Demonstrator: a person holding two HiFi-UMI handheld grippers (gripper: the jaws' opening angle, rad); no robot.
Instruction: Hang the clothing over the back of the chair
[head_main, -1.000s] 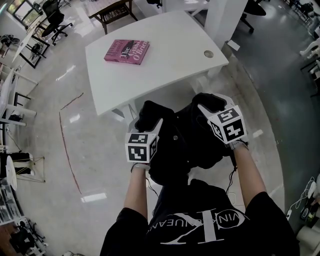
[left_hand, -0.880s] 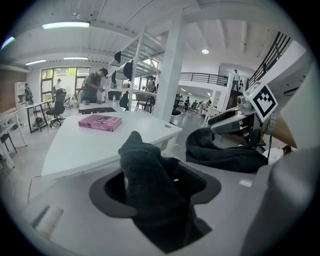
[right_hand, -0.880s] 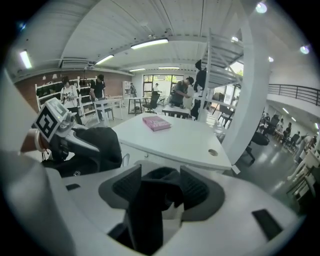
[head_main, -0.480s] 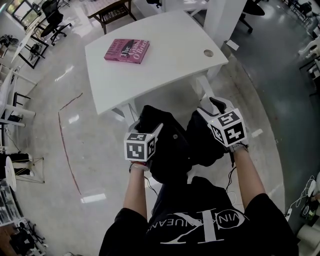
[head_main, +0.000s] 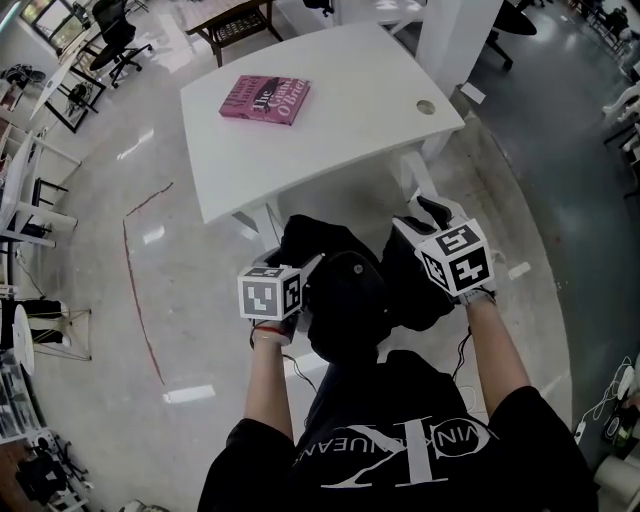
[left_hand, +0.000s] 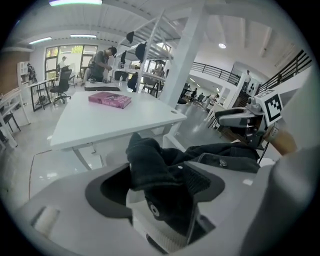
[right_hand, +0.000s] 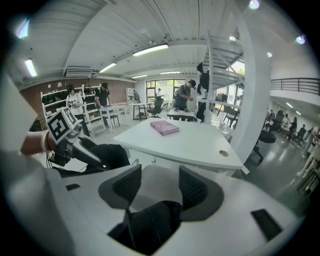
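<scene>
Left hand-held gripper (left_hand: 157, 182) slid outward, jaws just opened over clothing (head_main: 345, 300); right hand-held gripper (right_hand: 160, 186) open near table edge (head_main: 330, 172).

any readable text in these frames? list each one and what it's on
"The" and "O'Brien": cover of the pink book on the white table; the words between them are too blurred to read.
White lettering on the person's black shirt: upside down in the head view, only partly legible.
Left cube and right cube: square markers, no words.
</scene>
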